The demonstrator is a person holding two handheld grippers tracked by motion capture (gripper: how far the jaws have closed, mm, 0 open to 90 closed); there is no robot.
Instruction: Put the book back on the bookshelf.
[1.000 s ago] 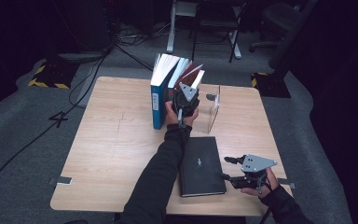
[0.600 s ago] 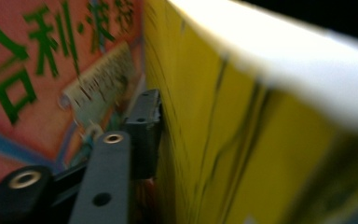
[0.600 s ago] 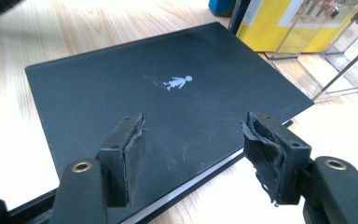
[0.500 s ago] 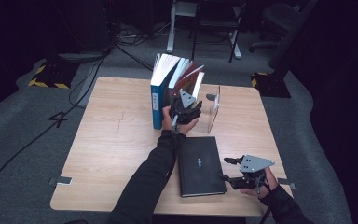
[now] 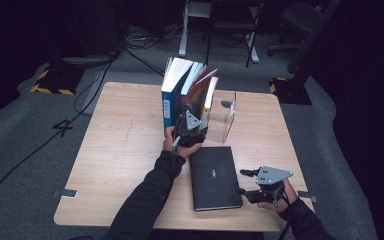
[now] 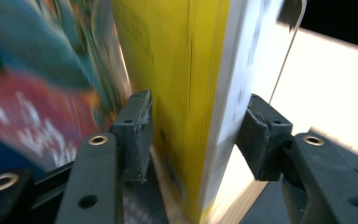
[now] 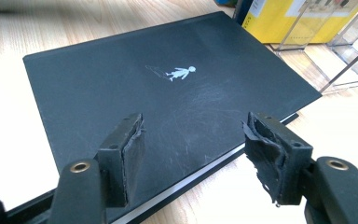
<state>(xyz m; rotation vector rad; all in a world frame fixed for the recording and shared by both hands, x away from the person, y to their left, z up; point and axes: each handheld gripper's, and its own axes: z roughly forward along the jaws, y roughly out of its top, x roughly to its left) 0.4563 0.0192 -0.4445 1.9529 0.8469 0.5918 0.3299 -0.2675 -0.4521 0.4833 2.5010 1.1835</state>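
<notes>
High view: left gripper (image 5: 192,131) sits at the foot of the upright books (image 5: 192,95), table centre; right gripper (image 5: 260,186) hovers at four o'clock beside the flat black book (image 5: 214,177).

Left gripper view: jaws just opened, straddling the yellow book (image 6: 186,88), pads not pressing.

Right gripper view: jaws apart, empty, above the black book (image 7: 168,88).

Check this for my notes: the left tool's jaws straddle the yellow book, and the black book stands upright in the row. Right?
Not quite. The black book lies flat on the table, as the high view shows. The left tool does straddle the yellow book.
</notes>
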